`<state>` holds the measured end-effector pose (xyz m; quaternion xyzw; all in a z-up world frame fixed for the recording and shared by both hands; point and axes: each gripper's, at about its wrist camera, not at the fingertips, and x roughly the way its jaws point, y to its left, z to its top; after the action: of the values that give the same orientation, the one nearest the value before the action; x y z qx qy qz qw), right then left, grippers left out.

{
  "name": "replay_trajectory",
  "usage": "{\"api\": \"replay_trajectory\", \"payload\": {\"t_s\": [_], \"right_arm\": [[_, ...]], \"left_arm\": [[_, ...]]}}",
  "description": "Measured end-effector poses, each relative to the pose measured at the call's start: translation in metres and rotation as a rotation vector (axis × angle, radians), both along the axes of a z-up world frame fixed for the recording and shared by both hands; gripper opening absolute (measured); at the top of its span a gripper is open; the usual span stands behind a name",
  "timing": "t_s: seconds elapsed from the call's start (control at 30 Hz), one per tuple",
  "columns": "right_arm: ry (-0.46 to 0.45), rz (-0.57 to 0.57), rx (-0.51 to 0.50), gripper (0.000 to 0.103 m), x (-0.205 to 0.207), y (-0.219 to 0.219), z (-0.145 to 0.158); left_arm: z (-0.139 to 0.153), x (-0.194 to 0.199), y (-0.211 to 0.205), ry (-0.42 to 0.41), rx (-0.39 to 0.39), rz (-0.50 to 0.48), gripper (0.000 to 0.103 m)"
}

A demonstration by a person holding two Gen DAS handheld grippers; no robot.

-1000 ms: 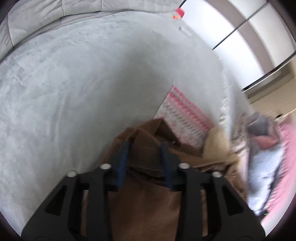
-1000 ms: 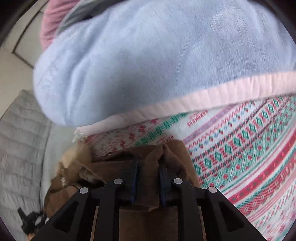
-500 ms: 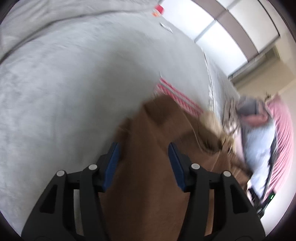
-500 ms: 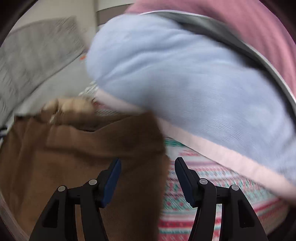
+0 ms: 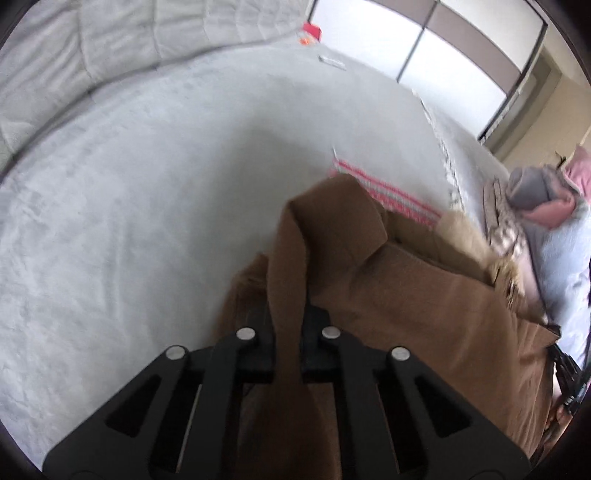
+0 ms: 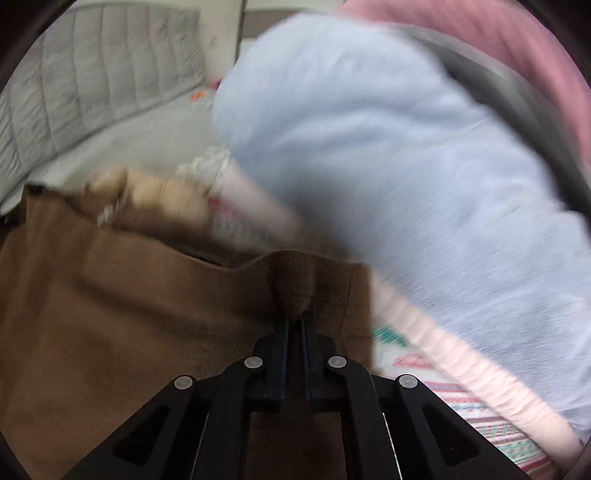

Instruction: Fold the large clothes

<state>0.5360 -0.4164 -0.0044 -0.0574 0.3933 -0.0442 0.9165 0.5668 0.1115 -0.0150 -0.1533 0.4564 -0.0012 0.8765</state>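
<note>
- Bedspread (image 5: 155, 192), pale grey and plush, fills most of the left wrist view, with a quilted grey headboard (image 5: 92, 48) along its far edge.
- Light blue fleece sleeve (image 6: 388, 155) of the person, with a pale pink cuff, crowds the right wrist view and hides much of what lies beyond the coat.
- Brown coat (image 5: 424, 295) lies bunched on the bedspread, stretched between the two tools; a tan fur trim (image 5: 469, 232) shows at its far edge.
- Patterned blanket (image 6: 480, 417) with red, green and white bands lies under the coat and just beside it.
- Left gripper (image 5: 286, 332) is pressed together, pinching a fold of the brown coat that drapes over its fingers.
- Right gripper (image 6: 294, 325) is likewise clamped on the coat's edge, blue pads nearly meeting on a puckered ridge of cloth.
- Small red object (image 5: 312, 29) sits far off near the headboard; too blurred to identify.
</note>
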Motion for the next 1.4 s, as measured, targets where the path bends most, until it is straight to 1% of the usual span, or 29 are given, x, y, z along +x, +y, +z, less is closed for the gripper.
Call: {"api": "replay_trajectory", "payload": {"t_s": [0.07, 0.1, 0.13, 0.2, 0.27, 0.3, 0.37, 0.43, 0.5, 0.57, 0.6, 0.63, 0.67, 0.7, 0.73, 0.77, 0.8, 0.87, 0.9, 0.93, 0.97, 1.03, 1.13, 1.17, 1.23, 1.27, 1.33, 1.37, 1.4], "right_arm": [[-0.082, -0.035, 0.048, 0.004, -0.007, -0.011, 0.026], [-0.127, -0.049, 0.07, 0.004, -0.011, -0.015, 0.044], [-0.147, -0.062, 0.065, 0.001, -0.012, -0.016, 0.051], [-0.204, -0.148, -0.008, 0.0, -0.015, -0.018, 0.071], [-0.227, -0.224, -0.001, 0.0, -0.012, -0.035, 0.079], [-0.204, -0.226, 0.035, 0.0, -0.007, -0.039, 0.073], [-0.081, -0.131, 0.141, 0.0, 0.005, -0.033, 0.044], [-0.005, -0.073, 0.11, 0.002, 0.006, -0.016, 0.015], [0.06, -0.047, 0.105, 0.006, 0.002, -0.012, -0.007], [0.095, -0.047, 0.146, 0.02, -0.001, -0.016, -0.018], [0.1, -0.05, 0.197, 0.023, -0.002, -0.025, -0.019], [0.088, -0.047, 0.268, 0.031, -0.005, -0.035, -0.016], [0.067, -0.042, 0.323, 0.048, -0.008, -0.041, -0.011], [0.043, -0.044, 0.346, 0.058, -0.011, -0.043, -0.005], [0.014, -0.05, 0.348, 0.078, -0.014, -0.044, 0.0], [-0.011, -0.055, 0.33, 0.089, -0.015, -0.044, 0.002], [-0.009, -0.064, 0.301, 0.09, -0.016, -0.042, 0.001], [0.069, -0.06, 0.306, 0.088, 0.001, -0.042, -0.016], [0.111, -0.059, 0.297, 0.08, 0.006, -0.036, -0.027], [0.129, -0.052, 0.254, 0.035, 0.009, -0.032, -0.035], [0.123, -0.053, 0.217, 0.011, 0.009, -0.027, -0.034], [0.033, -0.08, 0.188, 0.008, -0.001, -0.023, -0.015], [-0.097, -0.13, 0.148, 0.007, -0.017, -0.021, 0.022], [-0.127, -0.142, 0.12, 0.007, -0.019, -0.017, 0.033], [-0.16, -0.179, 0.061, 0.007, -0.016, -0.009, 0.046], [-0.173, -0.202, 0.027, 0.007, -0.013, -0.006, 0.047], [-0.156, -0.24, -0.013, 0.007, -0.002, -0.008, 0.031], [-0.136, -0.249, -0.04, 0.007, 0.004, -0.006, 0.021], [-0.094, -0.256, -0.068, 0.007, 0.012, -0.004, 0.001]], "left_arm": [[0.015, -0.004, 0.009, -0.044, -0.073, 0.031, 0.008], [0.024, -0.004, 0.013, -0.073, -0.088, 0.046, 0.008], [0.032, -0.003, 0.01, -0.1, -0.075, 0.058, 0.008], [0.046, -0.003, 0.007, -0.161, -0.041, 0.088, 0.008], [0.046, 0.006, 0.0, -0.175, -0.038, 0.115, 0.008], [0.038, 0.015, -0.01, -0.152, 0.016, 0.114, 0.008], [0.012, 0.031, -0.034, -0.075, 0.158, 0.087, 0.008], [-0.017, 0.036, -0.036, -0.029, 0.191, 0.089, 0.008], [-0.036, 0.037, -0.029, -0.007, 0.178, 0.108, 0.008], [-0.039, 0.036, -0.027, -0.028, 0.179, 0.092, 0.009], [-0.038, 0.036, -0.029, -0.032, 0.19, 0.085, 0.009], [-0.037, 0.037, -0.03, -0.032, 0.203, 0.076, 0.009], [-0.036, 0.037, -0.03, -0.03, 0.206, 0.072, 0.009], [-0.037, 0.037, -0.03, -0.03, 0.2, 0.072, 0.009], [-0.037, 0.037, -0.03, -0.031, 0.196, 0.071, 0.009], [-0.037, 0.038, -0.03, -0.034, 0.191, 0.07, 0.009], [-0.036, 0.037, -0.029, -0.04, 0.183, 0.07, 0.009], [-0.032, 0.034, -0.03, -0.051, 0.169, 0.071, 0.009], [-0.03, 0.032, -0.029, -0.059, 0.162, 0.074, 0.008], [-0.029, 0.031, -0.029, -0.066, 0.159, 0.078, 0.008], [-0.026, 0.028, -0.028, -0.083, 0.145, 0.086, 0.008], [-0.013, 0.02, -0.022, -0.13, 0.121, 0.119, 0.008], [0.019, 0.005, -0.017, -0.25, 0.066, 0.148, 0.008], [0.026, 0.004, -0.02, -0.278, 0.071, 0.153, 0.008], [0.03, 0.009, -0.028, -0.291, 0.114, 0.167, 0.008], [0.026, 0.013, -0.033, -0.294, 0.145, 0.172, 0.008], [0.01, 0.024, -0.042, -0.275, 0.232, 0.171, 0.009], [-0.006, 0.032, -0.046, -0.238, 0.275, 0.162, 0.009], [-0.021, 0.039, -0.045, -0.188, 0.285, 0.164, 0.009]]}}
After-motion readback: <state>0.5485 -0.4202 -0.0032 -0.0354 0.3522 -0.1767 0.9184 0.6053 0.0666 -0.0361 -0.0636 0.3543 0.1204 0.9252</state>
